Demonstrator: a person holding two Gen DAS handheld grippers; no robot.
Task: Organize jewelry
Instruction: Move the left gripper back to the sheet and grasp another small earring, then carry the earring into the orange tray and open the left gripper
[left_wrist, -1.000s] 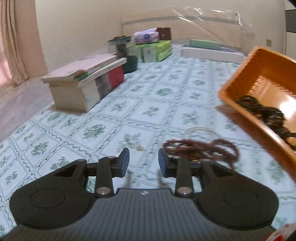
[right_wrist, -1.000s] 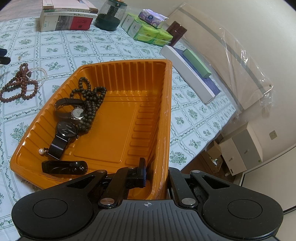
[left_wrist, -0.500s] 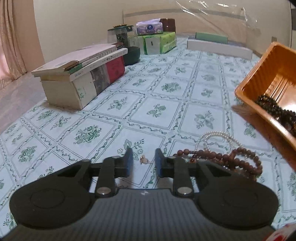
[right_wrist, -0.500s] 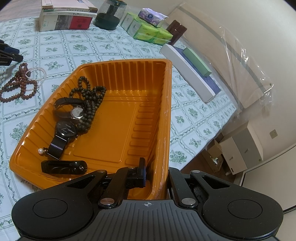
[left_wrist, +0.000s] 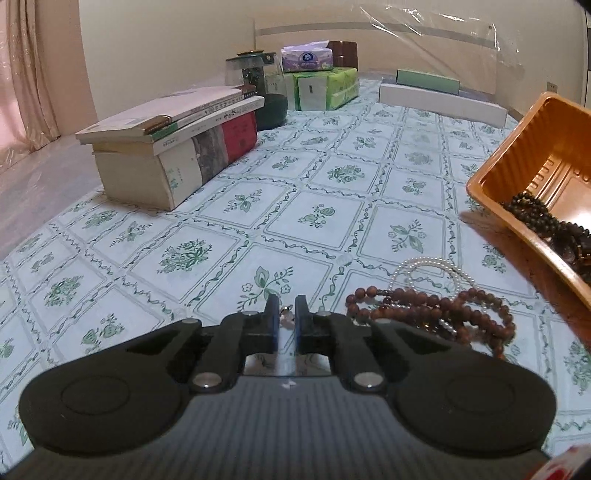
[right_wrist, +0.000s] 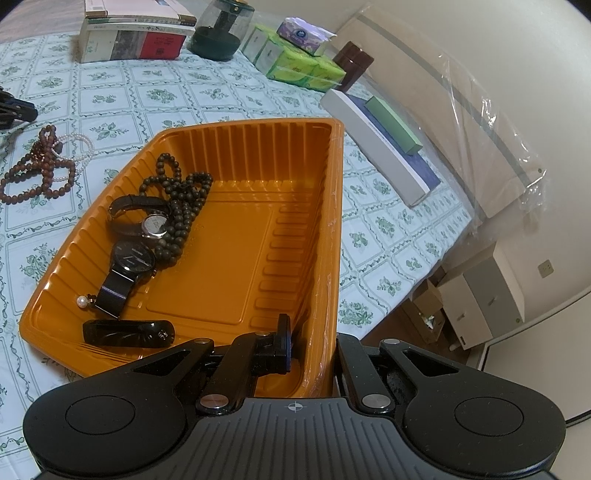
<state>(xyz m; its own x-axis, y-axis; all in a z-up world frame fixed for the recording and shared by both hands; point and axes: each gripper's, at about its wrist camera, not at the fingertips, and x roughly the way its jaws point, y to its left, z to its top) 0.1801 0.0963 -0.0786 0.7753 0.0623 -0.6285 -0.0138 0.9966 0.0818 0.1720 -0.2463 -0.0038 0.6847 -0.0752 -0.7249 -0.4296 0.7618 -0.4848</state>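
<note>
A: Green-flowered cloth (left_wrist: 325, 218) covers your desk. Left jaws?

B: Your left gripper (left_wrist: 286, 314) has come down to a narrow gap; its jaws pinch a small earring (left_wrist: 284, 311). Brown beads (left_wrist: 436, 306) lie just right of them.

A: Right?

B: Your right gripper (right_wrist: 314, 347) is clamped on the orange tray (right_wrist: 334, 229) wall; watches (right_wrist: 133, 258) lie left of those jaws.

Open patterned worktop (left_wrist: 317, 218) ahead of left tongs (left_wrist: 287, 314); bare stretch runs to the far wall. Book stack (left_wrist: 177, 147) blocks far left. Brown bead strands (left_wrist: 436, 308) crowd just right. Orange tray (left_wrist: 517, 173) walls off right side.
</note>
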